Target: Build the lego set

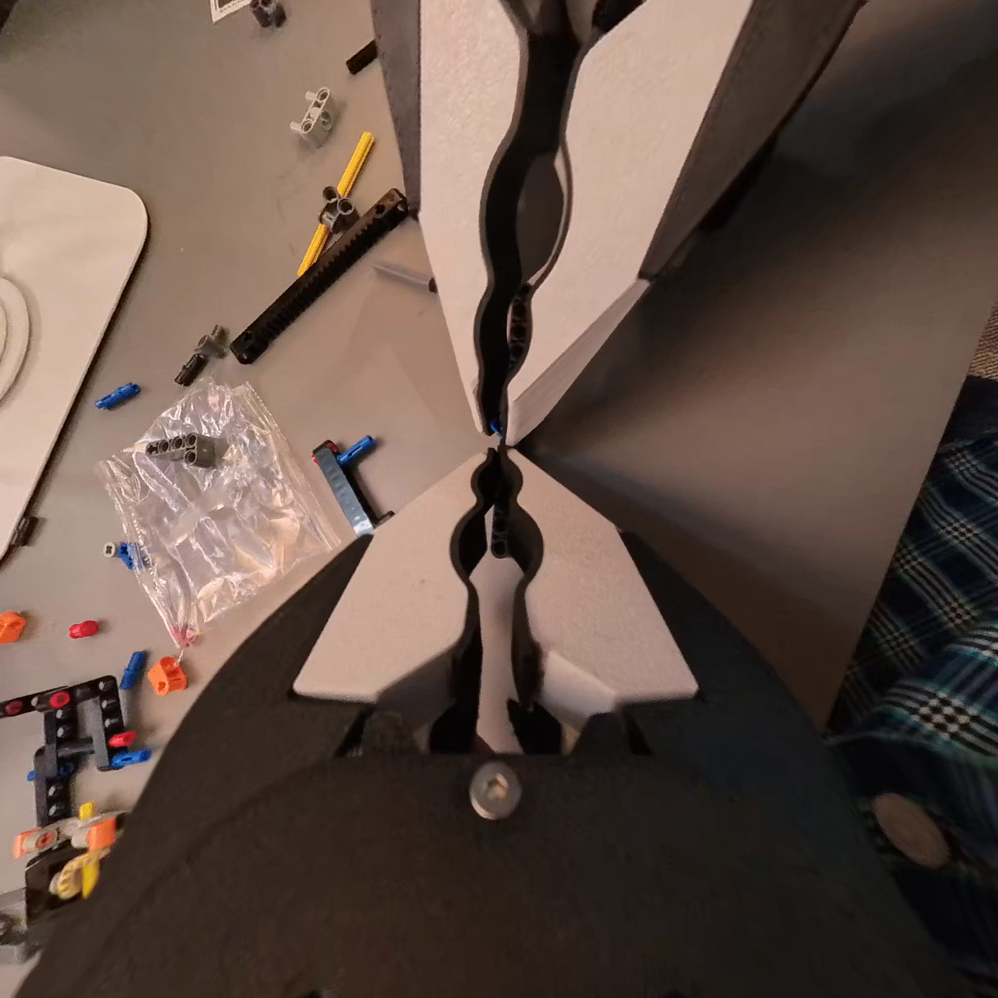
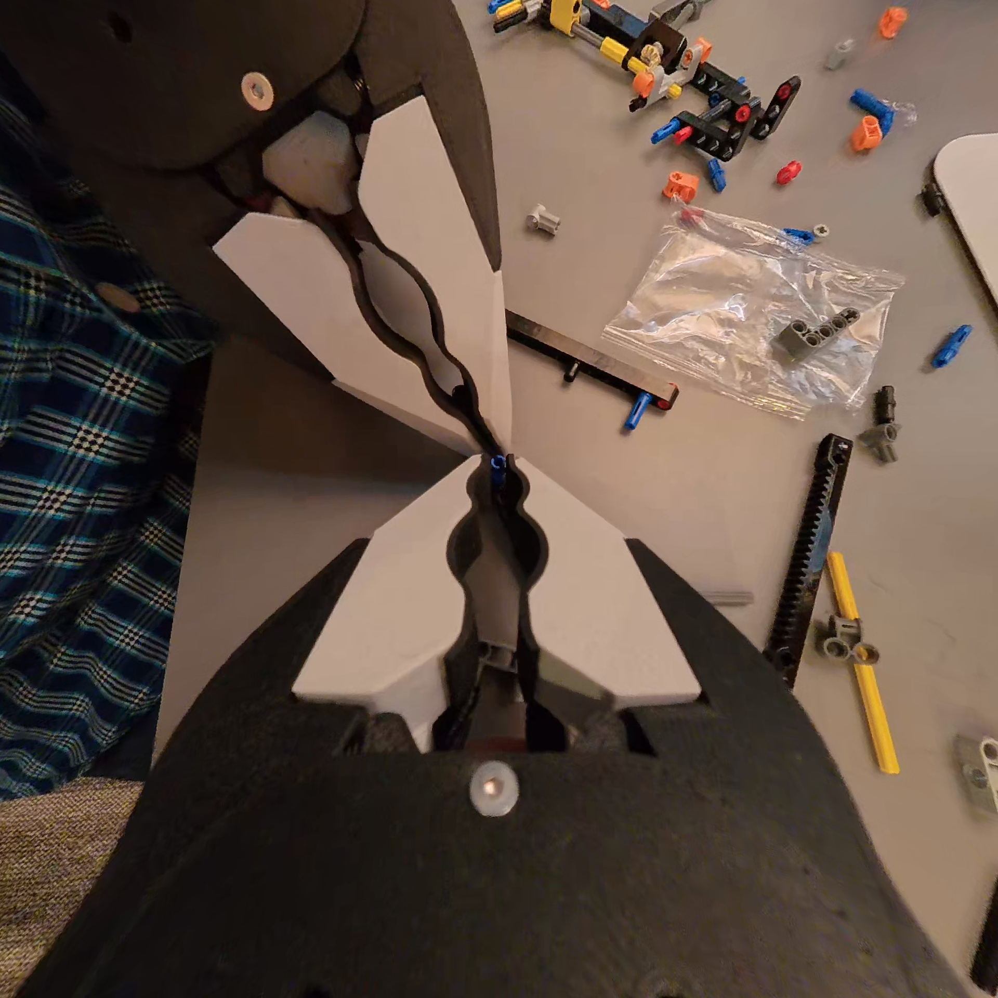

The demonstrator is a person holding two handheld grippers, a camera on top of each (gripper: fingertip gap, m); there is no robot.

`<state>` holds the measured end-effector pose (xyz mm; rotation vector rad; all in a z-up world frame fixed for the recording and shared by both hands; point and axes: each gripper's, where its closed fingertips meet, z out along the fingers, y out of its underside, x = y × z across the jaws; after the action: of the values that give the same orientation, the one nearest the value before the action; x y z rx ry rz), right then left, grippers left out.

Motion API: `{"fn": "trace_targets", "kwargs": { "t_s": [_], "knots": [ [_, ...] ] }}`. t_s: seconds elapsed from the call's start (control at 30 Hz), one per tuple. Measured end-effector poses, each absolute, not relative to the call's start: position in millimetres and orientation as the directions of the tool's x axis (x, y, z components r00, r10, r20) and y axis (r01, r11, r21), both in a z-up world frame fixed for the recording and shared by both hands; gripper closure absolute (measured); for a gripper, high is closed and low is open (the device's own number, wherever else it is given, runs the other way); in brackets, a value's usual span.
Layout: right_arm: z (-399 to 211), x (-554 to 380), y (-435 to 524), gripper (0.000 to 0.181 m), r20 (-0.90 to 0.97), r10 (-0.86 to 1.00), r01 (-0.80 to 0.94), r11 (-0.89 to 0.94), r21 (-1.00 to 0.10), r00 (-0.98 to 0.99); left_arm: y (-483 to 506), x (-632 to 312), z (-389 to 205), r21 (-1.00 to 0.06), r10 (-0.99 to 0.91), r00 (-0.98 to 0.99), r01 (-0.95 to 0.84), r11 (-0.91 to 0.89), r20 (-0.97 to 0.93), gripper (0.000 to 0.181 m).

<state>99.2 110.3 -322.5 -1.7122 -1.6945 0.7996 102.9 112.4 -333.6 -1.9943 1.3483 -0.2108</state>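
My left gripper [image 1: 499, 459] clamps a black beam [image 1: 499, 526]; my right gripper [image 2: 499, 464] pinches a blue pin [image 2: 498, 463]. I should keep both aligned and press straight.

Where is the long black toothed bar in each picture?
Left wrist view: the long black toothed bar lies upper left on the grey table, slanting, beside the yellow rod.
Right wrist view: it lies at the right, nearly upright.
Shared landmark: the clear plastic bag.
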Motion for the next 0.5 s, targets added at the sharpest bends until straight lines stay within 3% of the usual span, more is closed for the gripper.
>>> {"fn": "trace_targets", "kwargs": {
  "t_s": [0.3, 0.5],
  "knots": [
    [-321.6, 99.2, 112.3, 0.181, 0.068, 0.997, 0.631, 0.034, -0.775, 0.030, 112.1, 101.9, -334.9, -0.589, -0.866, 0.421, -0.784, -0.196, -0.271, 0.181],
    [-321.2, 100.0, 114.8, 0.181, 0.016, 0.998, 0.615, -0.025, -0.788, 0.062, 113.6, 102.2, -335.3, -0.580, -0.860, 0.420, -0.792, -0.190, -0.291, 0.181]
  ]
}}
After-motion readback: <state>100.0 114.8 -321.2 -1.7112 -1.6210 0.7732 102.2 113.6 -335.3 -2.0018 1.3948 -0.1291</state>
